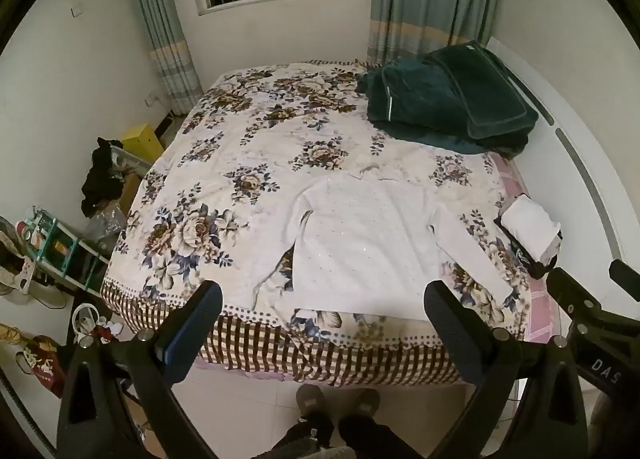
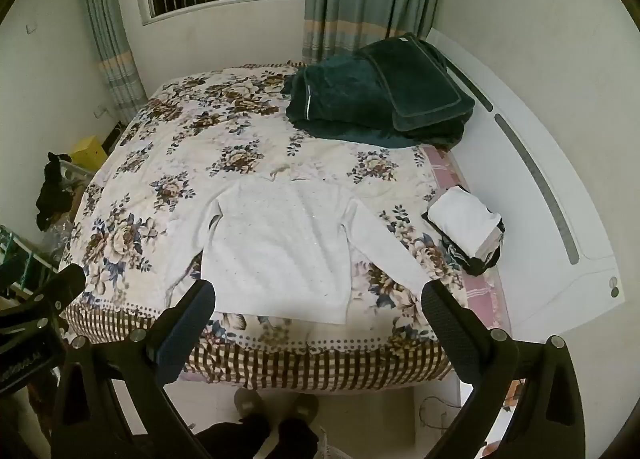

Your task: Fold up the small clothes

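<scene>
A small white long-sleeved top (image 1: 360, 243) lies flat on the flower-print bedspread (image 1: 224, 163), hem toward the near edge, both sleeves spread outward. It also shows in the right wrist view (image 2: 280, 247). My left gripper (image 1: 324, 299) is open and empty, held above the near edge of the bed, just short of the hem. My right gripper (image 2: 320, 299) is open and empty, also above the near edge in front of the hem. The right gripper's body shows at the right edge of the left wrist view.
A stack of folded clothes with a white piece on top (image 1: 530, 229) sits at the bed's right edge, also in the right wrist view (image 2: 466, 225). A dark green blanket and pillow (image 1: 448, 103) lie at the far right. Cluttered shelves (image 1: 60, 247) stand left of the bed. My feet (image 1: 340, 399) are at the bed's foot.
</scene>
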### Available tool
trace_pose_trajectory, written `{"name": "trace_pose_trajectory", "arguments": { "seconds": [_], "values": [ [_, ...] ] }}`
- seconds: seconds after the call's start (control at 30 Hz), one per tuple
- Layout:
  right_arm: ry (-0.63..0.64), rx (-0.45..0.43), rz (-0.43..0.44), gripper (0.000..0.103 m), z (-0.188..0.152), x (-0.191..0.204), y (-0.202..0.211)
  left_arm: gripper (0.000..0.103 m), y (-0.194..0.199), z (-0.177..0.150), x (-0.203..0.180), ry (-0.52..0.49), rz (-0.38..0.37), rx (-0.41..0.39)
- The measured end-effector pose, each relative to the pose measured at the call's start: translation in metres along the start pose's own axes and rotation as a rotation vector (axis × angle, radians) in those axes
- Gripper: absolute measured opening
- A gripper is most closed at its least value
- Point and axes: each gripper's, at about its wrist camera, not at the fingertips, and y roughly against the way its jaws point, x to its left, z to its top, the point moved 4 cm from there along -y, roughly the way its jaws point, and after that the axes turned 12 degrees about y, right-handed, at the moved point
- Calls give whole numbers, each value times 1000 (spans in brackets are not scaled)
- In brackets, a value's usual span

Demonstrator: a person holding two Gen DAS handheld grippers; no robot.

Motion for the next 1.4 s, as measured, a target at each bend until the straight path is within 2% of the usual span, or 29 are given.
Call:
{"name": "trace_pose_trajectory", "arguments": {
  "seconds": [0.47,1.4],
  "values": [
    [7,-8,12,103,3,1,6,103,5,-6,5,7,9,-4],
    [12,-27,19,103,7,6,17,103,19,3,1,16,-12,-22]
  ]
}}
